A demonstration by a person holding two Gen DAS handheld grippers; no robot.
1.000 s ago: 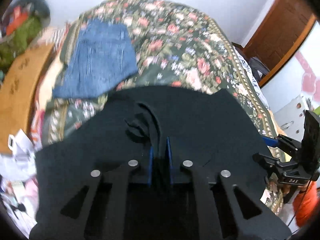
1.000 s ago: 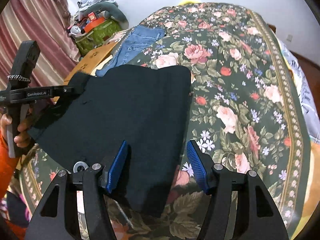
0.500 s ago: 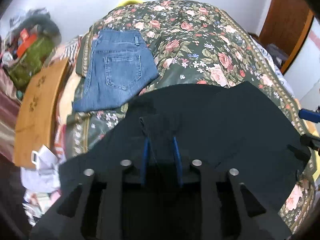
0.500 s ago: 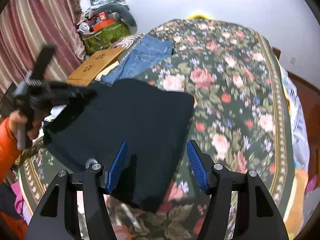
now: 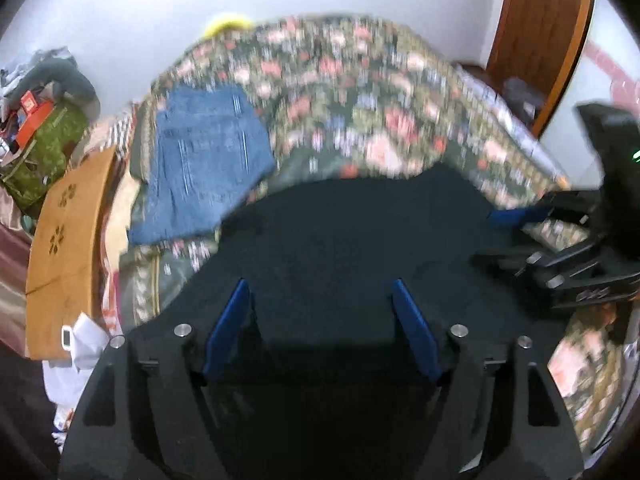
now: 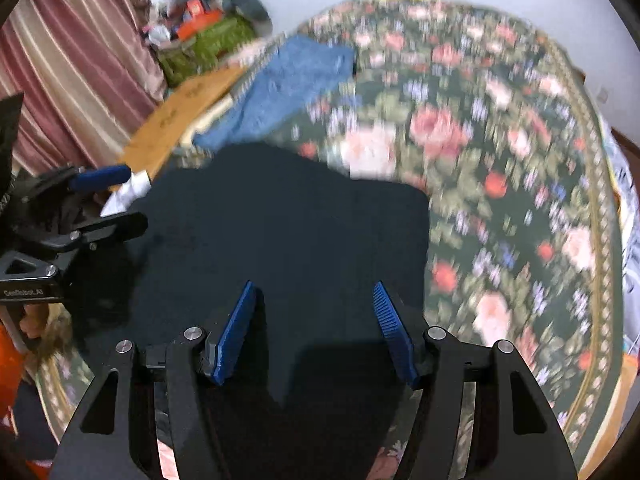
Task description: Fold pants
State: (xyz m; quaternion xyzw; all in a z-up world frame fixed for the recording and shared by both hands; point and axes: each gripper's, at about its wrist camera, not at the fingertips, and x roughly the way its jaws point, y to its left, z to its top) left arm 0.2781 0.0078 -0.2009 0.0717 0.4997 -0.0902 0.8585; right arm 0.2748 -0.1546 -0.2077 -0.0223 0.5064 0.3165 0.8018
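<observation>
Both grippers now stand with their blue pads spread wide over the black pants (image 5: 352,248), holding nothing. Half a second ago the left gripper (image 5: 320,320) was pinching a raised fold of the dark cloth between nearly closed pads; that fold has been let go, and the fabric now lies flat beneath and between the parted fingers. The right gripper (image 6: 314,320) was already spread then and remains so, though it has come in over the pants so that both of its pads now sit above dark cloth rather than one over the floral bedspread (image 6: 500,160). The pants lie folded at the near edge of the bed, with a fairly square right-hand edge in the right wrist view. Each gripper shows at the side of the other's view, close to the pants. Farther off, folded blue jeans (image 5: 204,160) rest on the bedspread toward its far left, beside a wooden board (image 5: 64,248). Both views are motion-blurred.
</observation>
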